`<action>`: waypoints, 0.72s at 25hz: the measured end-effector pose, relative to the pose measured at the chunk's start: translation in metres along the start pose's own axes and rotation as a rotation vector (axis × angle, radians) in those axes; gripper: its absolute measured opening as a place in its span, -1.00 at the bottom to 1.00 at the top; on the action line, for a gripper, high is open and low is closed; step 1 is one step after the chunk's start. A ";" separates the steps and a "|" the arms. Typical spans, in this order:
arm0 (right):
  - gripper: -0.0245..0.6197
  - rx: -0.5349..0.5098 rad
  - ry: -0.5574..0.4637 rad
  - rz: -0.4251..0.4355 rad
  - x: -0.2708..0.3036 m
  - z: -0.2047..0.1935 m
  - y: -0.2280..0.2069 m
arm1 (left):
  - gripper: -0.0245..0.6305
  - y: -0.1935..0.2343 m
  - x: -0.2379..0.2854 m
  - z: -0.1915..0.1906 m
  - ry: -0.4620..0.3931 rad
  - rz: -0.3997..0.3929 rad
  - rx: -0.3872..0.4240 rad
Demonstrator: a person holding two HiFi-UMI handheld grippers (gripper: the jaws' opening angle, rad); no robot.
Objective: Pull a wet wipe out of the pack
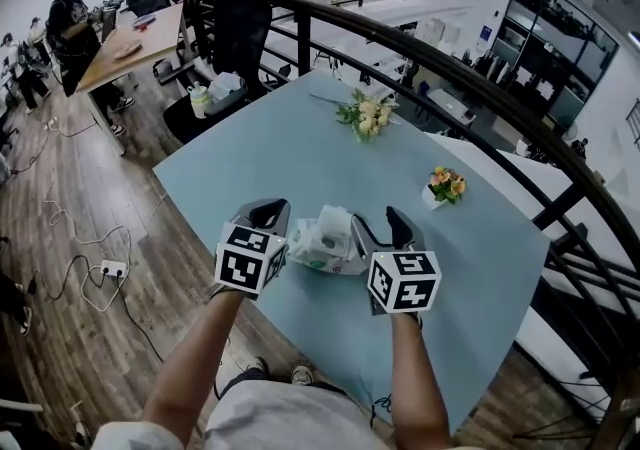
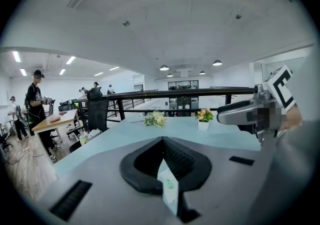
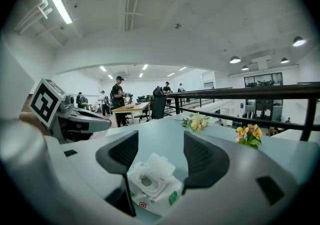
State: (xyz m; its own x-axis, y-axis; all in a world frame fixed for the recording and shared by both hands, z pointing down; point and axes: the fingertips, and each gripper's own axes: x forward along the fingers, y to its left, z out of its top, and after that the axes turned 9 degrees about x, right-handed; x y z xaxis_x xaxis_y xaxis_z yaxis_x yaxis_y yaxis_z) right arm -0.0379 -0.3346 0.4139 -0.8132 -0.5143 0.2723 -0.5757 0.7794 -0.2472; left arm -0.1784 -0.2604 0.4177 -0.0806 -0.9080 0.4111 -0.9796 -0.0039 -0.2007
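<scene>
A white wet wipe pack (image 1: 325, 238) with green print lies on the light blue table (image 1: 300, 153), near its front edge. In the right gripper view the pack (image 3: 155, 186) has its flip lid (image 3: 159, 165) standing open over the oval hole; no wipe shows sticking out. My left gripper (image 1: 272, 218) is at the pack's left end, and in its own view its jaws (image 2: 164, 169) are shut on a thin white edge of the pack (image 2: 169, 191). My right gripper (image 1: 378, 230) hangs just over the pack's right side, open (image 3: 160, 144), jaws either side of the lid.
A loose bunch of flowers (image 1: 368, 113) lies at the table's far side and a small white pot of orange flowers (image 1: 445, 185) stands to the right. A black railing (image 1: 450, 68) curves behind the table. A dark chair (image 1: 235, 28) and a standing person (image 1: 70, 23) are far left.
</scene>
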 end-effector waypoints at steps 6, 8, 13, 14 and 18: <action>-0.10 0.005 -0.007 -0.033 0.008 -0.001 -0.011 | -0.94 0.002 0.019 0.005 -0.013 -0.035 0.022; -0.10 0.007 -0.010 -0.049 0.010 -0.002 -0.014 | -0.94 0.004 0.024 0.007 -0.020 -0.047 0.027; -0.10 0.018 -0.015 -0.103 0.021 -0.003 -0.022 | -0.94 0.012 0.043 0.007 -0.029 -0.096 0.037; -0.10 0.022 -0.016 -0.117 0.024 -0.003 -0.023 | -0.94 0.013 0.048 0.007 -0.032 -0.110 0.039; -0.10 0.035 -0.018 -0.177 0.034 -0.004 -0.024 | -0.94 0.021 0.065 0.007 -0.043 -0.173 0.054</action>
State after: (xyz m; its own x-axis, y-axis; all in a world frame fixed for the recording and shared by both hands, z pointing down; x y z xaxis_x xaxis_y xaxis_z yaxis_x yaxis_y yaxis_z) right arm -0.0514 -0.3691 0.4330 -0.7003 -0.6488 0.2976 -0.7122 0.6636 -0.2291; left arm -0.2025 -0.3231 0.4339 0.0969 -0.9088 0.4057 -0.9669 -0.1826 -0.1781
